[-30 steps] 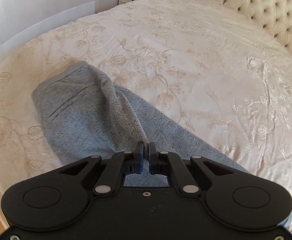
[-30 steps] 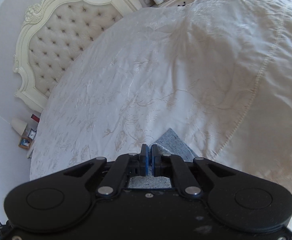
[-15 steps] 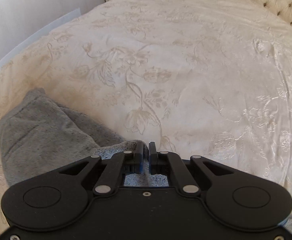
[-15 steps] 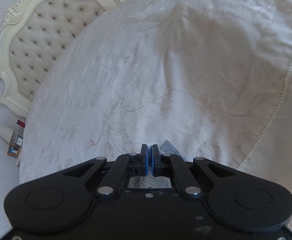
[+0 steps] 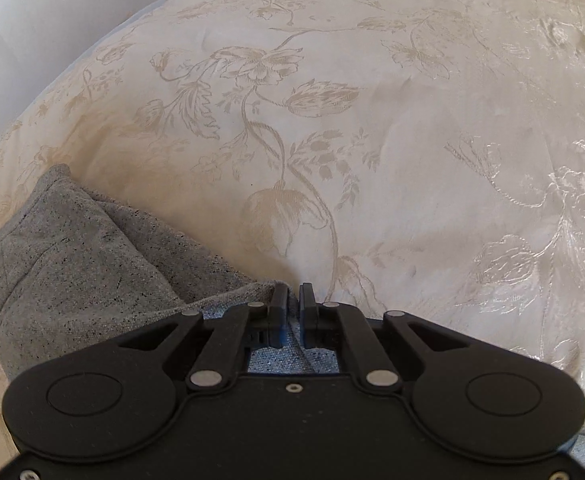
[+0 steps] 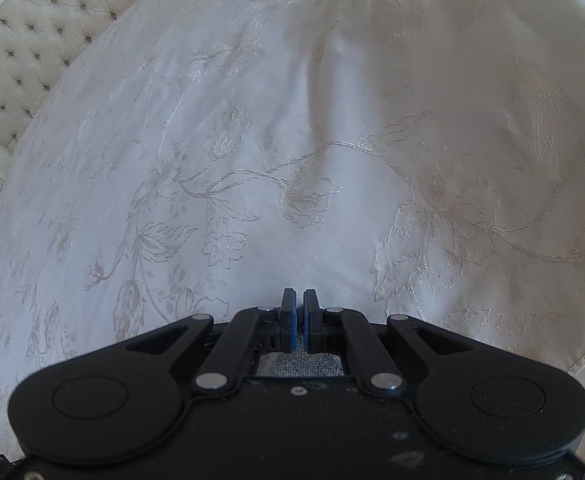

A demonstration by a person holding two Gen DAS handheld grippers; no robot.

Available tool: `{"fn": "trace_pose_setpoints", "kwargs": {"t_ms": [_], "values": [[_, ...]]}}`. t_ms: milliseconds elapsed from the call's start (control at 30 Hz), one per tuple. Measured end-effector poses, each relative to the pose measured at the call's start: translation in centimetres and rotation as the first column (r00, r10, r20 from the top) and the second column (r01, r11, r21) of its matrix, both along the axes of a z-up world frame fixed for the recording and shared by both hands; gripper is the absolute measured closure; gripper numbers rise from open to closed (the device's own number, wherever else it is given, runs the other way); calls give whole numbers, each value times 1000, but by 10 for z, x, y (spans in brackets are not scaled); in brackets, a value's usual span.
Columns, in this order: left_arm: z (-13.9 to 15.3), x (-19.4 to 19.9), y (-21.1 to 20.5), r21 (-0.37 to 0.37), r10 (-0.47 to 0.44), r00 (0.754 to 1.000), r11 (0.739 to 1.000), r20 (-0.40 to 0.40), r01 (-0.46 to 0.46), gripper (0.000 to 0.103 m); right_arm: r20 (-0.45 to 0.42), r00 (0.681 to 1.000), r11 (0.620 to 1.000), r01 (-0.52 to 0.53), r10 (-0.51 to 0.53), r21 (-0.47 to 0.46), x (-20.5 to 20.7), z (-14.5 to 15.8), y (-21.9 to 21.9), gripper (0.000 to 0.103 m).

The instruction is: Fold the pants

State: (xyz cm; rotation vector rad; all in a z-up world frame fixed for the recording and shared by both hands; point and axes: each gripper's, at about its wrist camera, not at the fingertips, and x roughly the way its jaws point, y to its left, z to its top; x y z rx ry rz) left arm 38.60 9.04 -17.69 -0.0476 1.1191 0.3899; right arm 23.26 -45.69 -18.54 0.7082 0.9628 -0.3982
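left wrist: close, steeply down | right wrist: same | shared: bedspread point(image 5: 412, 160)

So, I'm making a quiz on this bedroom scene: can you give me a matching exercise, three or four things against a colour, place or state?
Things:
1. grey speckled fabric pants
2. cream floral embroidered bedspread
3. tufted buttoned headboard
4. right gripper

Descriptions:
A. upper left of the right wrist view
B. shut on grey cloth
C. bunched at lower left of the left wrist view
D. covers the bed

Pairs: 1-C, 2-D, 3-A, 4-B
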Motion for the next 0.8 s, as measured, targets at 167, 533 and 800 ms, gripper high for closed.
{"fn": "trace_pose_setpoints", "kwargs": {"t_ms": [167, 533, 800], "values": [[-3, 2, 0, 14, -5, 1000, 1000, -13, 5, 94, 49, 999, 988, -12, 20, -153, -11, 35, 14, 83], [50, 5, 7, -42, -163, 987, 986, -8, 162, 79, -132, 951, 928, -304, 280, -216, 4, -8, 72, 100], [112, -23, 62, -60, -271, 960, 960, 70, 275, 72, -28, 953, 894, -293, 302, -338, -8, 38, 118, 87]]}}
